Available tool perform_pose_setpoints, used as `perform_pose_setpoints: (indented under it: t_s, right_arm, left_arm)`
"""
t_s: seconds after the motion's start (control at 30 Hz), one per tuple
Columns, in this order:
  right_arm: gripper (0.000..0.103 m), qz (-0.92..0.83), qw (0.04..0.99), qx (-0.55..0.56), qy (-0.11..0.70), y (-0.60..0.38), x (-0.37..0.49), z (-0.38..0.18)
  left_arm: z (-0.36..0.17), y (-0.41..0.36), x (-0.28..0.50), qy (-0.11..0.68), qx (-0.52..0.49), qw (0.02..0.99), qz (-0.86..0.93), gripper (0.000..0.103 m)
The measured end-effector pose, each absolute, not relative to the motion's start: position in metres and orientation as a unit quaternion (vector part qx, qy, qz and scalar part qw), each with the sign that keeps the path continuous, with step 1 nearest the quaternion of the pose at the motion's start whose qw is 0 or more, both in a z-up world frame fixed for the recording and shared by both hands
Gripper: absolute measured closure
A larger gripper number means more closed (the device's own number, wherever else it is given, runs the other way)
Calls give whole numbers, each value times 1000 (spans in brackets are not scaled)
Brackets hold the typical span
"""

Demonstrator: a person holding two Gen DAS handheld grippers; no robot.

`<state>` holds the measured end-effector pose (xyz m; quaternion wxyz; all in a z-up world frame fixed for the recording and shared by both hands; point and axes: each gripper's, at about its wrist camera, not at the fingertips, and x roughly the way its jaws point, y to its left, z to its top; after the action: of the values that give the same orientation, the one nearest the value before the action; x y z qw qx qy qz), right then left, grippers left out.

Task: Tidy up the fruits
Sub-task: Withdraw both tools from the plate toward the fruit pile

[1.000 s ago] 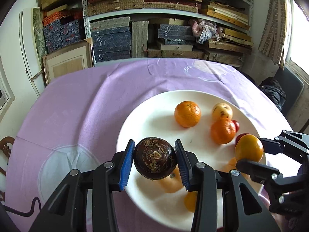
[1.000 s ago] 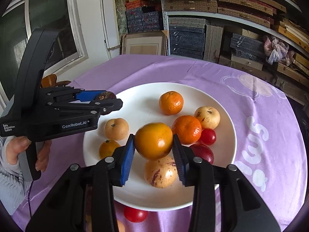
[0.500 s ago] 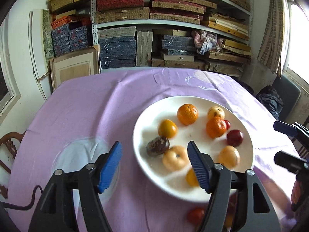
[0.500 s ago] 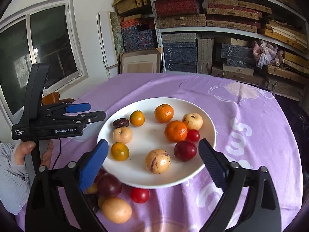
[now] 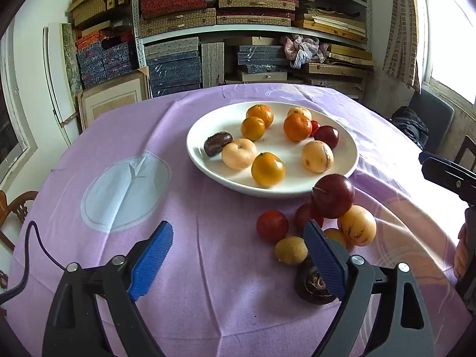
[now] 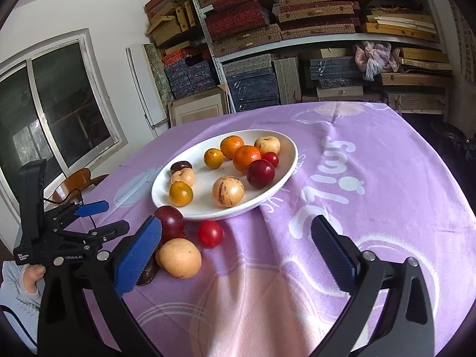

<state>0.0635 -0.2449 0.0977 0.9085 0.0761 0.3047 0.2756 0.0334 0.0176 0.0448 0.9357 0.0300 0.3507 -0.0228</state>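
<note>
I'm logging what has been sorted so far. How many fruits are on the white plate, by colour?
Orange or yellow-orange fruits: 4
Pale cream fruits: 3
Red or dark red fruits: 2
Dark brown fruit: 1
Total on the plate: 10
</note>
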Motion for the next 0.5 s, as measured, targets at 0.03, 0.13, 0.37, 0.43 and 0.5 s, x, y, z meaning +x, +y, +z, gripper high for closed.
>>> perform_pose_setpoints:
  t_s: [0.03,0.13,0.37,0.43,0.5]
  right_arm:
    - [4,280,907,76,305,-242,64,98]
    - [4,305,903,41,298,-219,60,103]
    - [4,327,896,-55,295,-168,54,108]
    - [4,328,894,-28,305,-173,60,108]
    - [4,321,893,-1,315,-183,65,105]
  left_arm:
    - [42,19,34,353,29,935,-22,12]
    - [35,19,35,363,35,931,-23,12]
    - [35,10,15,356,49,931,-65,12]
    - [35,3,11,353,53,930,-89,12]
    - [32,-5,9,356,59,927,-103,12]
